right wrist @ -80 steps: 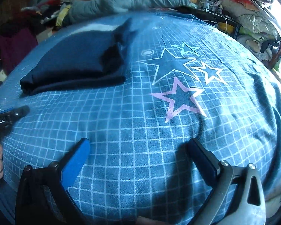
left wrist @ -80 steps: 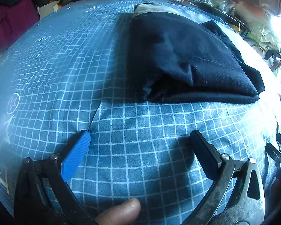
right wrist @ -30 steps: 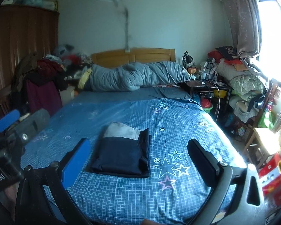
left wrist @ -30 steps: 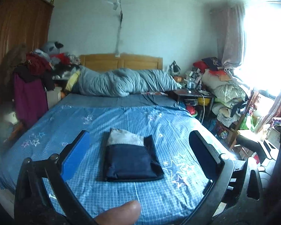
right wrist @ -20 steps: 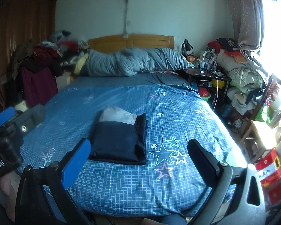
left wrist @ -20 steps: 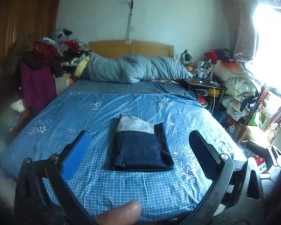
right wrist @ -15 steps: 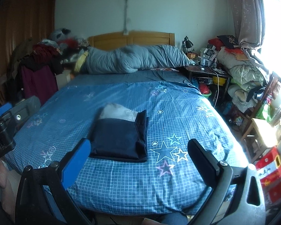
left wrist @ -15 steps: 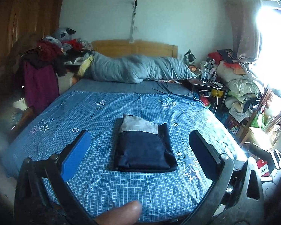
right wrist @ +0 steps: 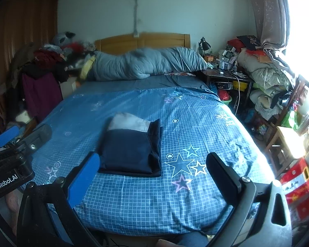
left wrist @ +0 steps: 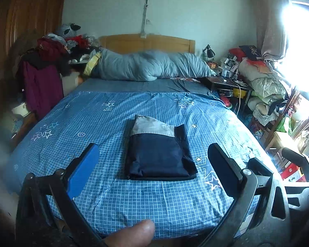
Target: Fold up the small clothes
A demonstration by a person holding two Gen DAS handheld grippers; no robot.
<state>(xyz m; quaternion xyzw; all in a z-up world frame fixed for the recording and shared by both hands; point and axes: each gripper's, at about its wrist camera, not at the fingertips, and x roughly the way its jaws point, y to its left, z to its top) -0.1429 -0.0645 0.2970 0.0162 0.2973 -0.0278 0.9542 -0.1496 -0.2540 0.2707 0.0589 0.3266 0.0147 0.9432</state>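
Observation:
A folded navy garment (left wrist: 157, 153) with a grey band at its far end lies flat on the blue checked bedspread (left wrist: 92, 123); in the right wrist view the garment (right wrist: 129, 150) sits left of centre. My left gripper (left wrist: 153, 160) is open and empty, held well back from the bed's foot. My right gripper (right wrist: 152, 164) is also open and empty, equally far back. The left gripper's body (right wrist: 12, 160) shows at the left edge of the right wrist view. A fingertip (left wrist: 134, 234) shows at the bottom of the left wrist view.
A grey rolled duvet (left wrist: 150, 65) lies by the wooden headboard. Clothes are heaped on a chair (left wrist: 41, 72) at the left. A cluttered bedside table (right wrist: 226, 76), piled bedding and a red box (right wrist: 296, 185) crowd the right side near the bright window.
Both grippers pulled up and back from close above the bedspread to a view of the whole bed. Over the last second the framing only shifted slightly; the garment stays put.

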